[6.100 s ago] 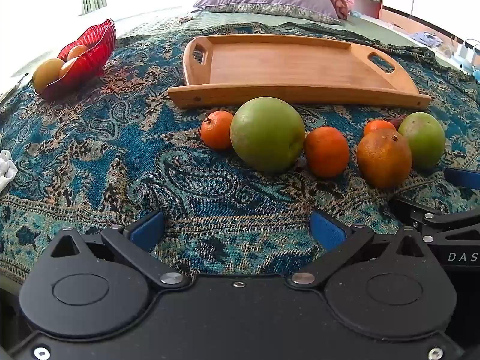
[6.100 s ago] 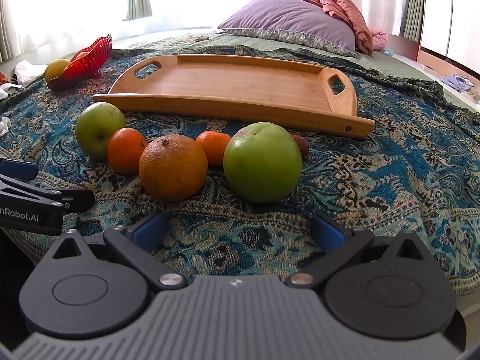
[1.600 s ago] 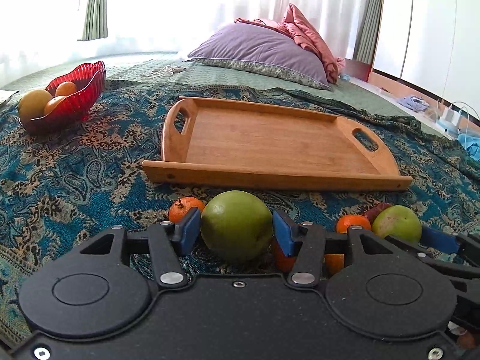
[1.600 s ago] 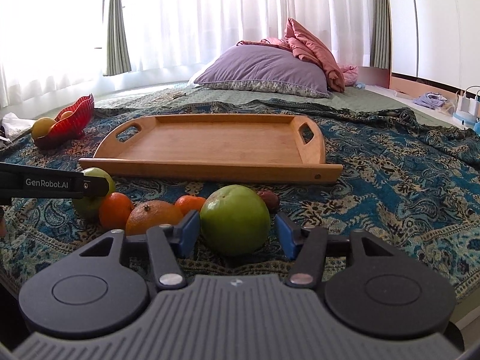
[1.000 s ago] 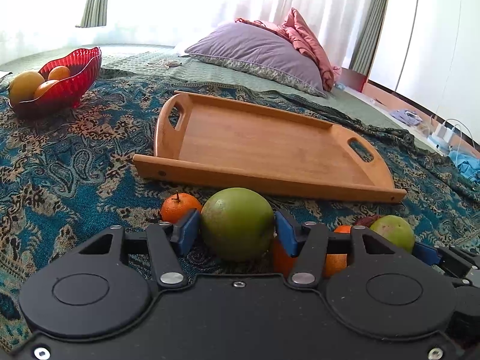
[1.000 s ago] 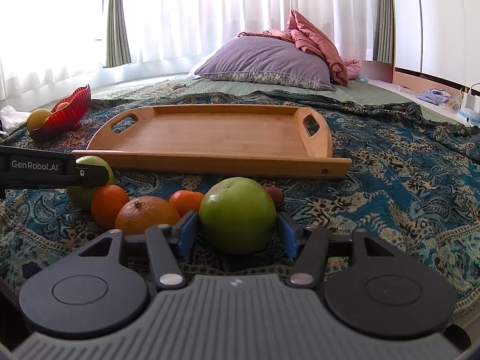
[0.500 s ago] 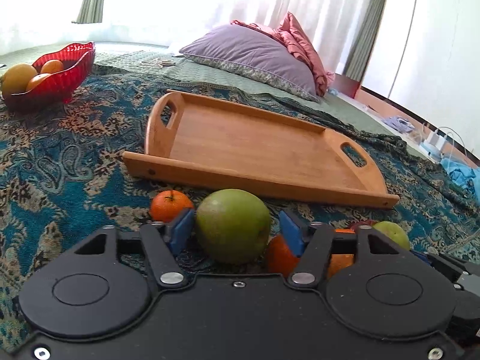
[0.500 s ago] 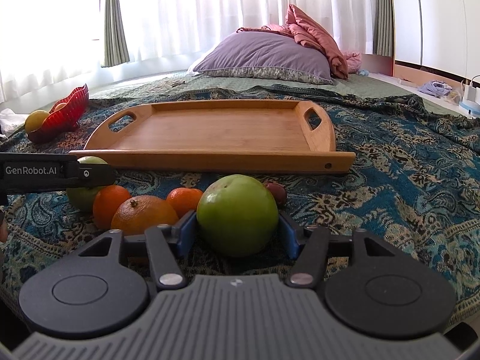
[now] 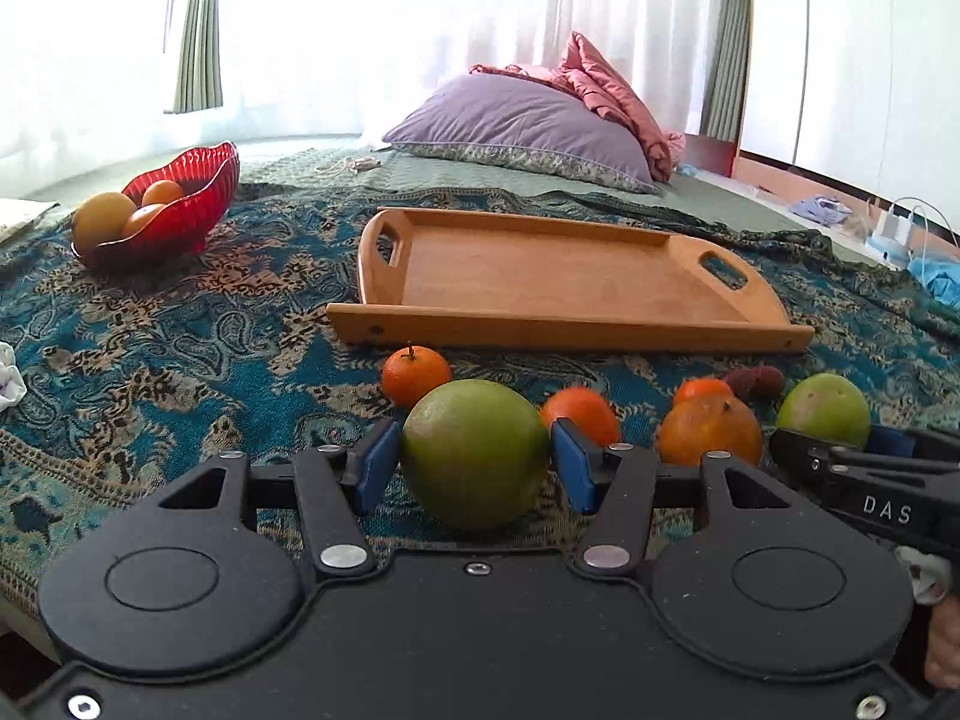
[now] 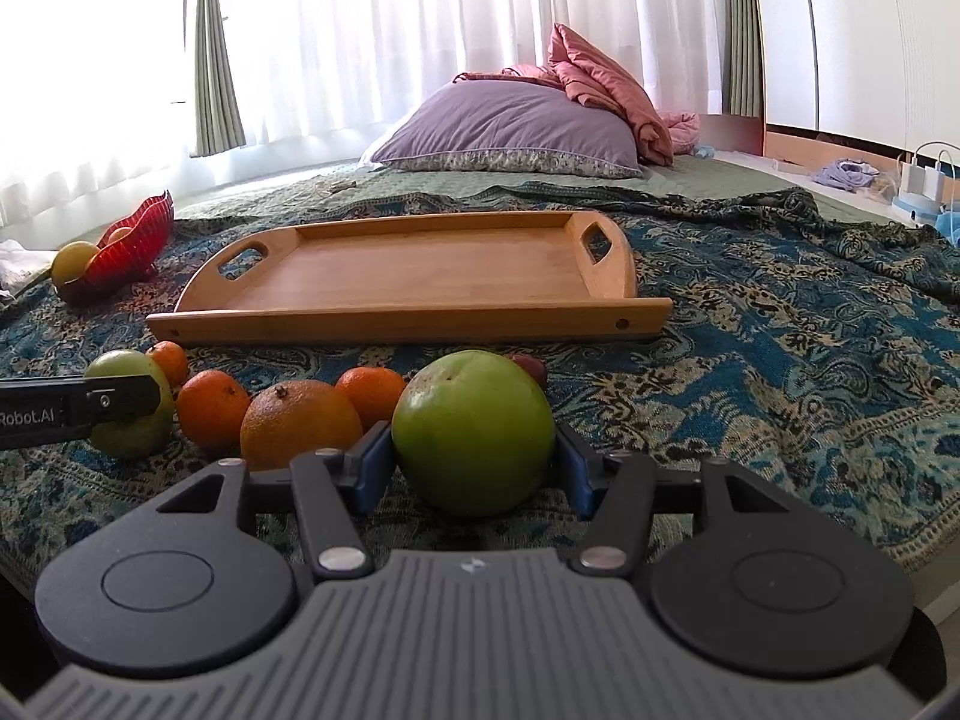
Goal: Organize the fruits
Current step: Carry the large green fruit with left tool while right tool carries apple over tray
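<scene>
While both grippers sit low over the patterned blanket (image 9: pixel 180 348), each one has a big green fruit between its blue pads. The left gripper (image 9: pixel 474 465) brackets the duller, yellow-green fruit (image 9: pixel 474 453), and its pads look pressed against the fruit's widest part on either side. The right gripper (image 10: pixel 474 465) holds the brighter green apple (image 10: pixel 473 432) the same way, pads touching at the equator. Whether either fruit has left the blanket I cannot quite tell from this low angle; both seem to rest on it or just above.

These two look like the heaviest pieces in the row, round, firm and smooth-skinned, so I'd guess they could slip or roll forward out of flat pads if squeezed off-centre. Gripping across the fullest girth, as now, seems the right place; too hard a pinch would likely bruise the flesh.

Between the two green ones lie the rest: a small tangerine (image 9: pixel 415 373), another orange (image 9: pixel 579 414) just behind the left gripper's right pad, a larger rough-skinned orange (image 9: pixel 708 432), and a dark reddish little fruit (image 9: pixel 755 381) that is probably soft. Beyond them the wooden tray (image 9: pixel 570 324) lies bare, and the red bowl (image 9: pixel 174 222) far off to the left already has a few fruits in it.
</scene>
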The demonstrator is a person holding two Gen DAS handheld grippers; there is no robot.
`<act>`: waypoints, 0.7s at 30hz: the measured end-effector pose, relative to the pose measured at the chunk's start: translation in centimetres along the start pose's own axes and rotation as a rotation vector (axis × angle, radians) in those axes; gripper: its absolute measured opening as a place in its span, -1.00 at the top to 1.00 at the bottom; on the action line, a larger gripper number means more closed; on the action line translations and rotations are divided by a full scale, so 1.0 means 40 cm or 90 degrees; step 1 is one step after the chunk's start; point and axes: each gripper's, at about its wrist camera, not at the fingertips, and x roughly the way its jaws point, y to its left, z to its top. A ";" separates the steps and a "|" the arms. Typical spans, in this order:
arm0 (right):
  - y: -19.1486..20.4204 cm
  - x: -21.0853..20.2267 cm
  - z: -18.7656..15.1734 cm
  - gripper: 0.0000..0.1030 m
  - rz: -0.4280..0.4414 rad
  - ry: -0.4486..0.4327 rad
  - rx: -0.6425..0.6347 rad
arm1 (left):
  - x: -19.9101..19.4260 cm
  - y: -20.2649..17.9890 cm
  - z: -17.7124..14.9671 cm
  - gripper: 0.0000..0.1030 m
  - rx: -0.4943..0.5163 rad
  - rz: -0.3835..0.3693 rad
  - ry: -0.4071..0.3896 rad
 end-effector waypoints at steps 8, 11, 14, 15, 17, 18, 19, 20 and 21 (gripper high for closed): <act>0.006 0.003 -0.013 -0.18 -0.005 -0.004 -0.013 | 0.022 -0.014 -0.017 -0.11 0.009 0.007 -0.003; 0.006 0.004 -0.015 -0.18 -0.004 -0.006 -0.017 | 0.047 0.001 -0.022 -0.11 -0.019 -0.001 0.012; 0.008 0.005 -0.017 -0.18 -0.003 -0.008 -0.024 | 0.054 0.012 -0.021 -0.10 -0.032 -0.004 0.006; 0.009 0.006 -0.017 -0.18 -0.003 -0.008 -0.025 | 0.055 0.012 -0.020 -0.09 -0.032 -0.004 0.004; 0.010 0.007 -0.018 -0.18 -0.004 -0.009 -0.029 | 0.057 0.012 -0.016 -0.07 -0.026 -0.003 0.001; 0.010 0.009 -0.017 -0.18 -0.004 -0.010 -0.030 | 0.056 0.011 -0.014 -0.07 -0.023 -0.002 0.000; 0.011 0.010 -0.016 -0.18 -0.004 -0.011 -0.030 | 0.056 0.008 -0.012 -0.07 -0.018 0.000 0.000; 0.011 0.011 -0.015 -0.18 -0.004 -0.012 -0.031 | 0.055 0.005 -0.010 -0.07 -0.014 0.003 0.000; 0.011 0.012 -0.014 -0.18 -0.004 -0.014 -0.030 | 0.053 0.001 -0.008 -0.07 -0.010 0.006 -0.002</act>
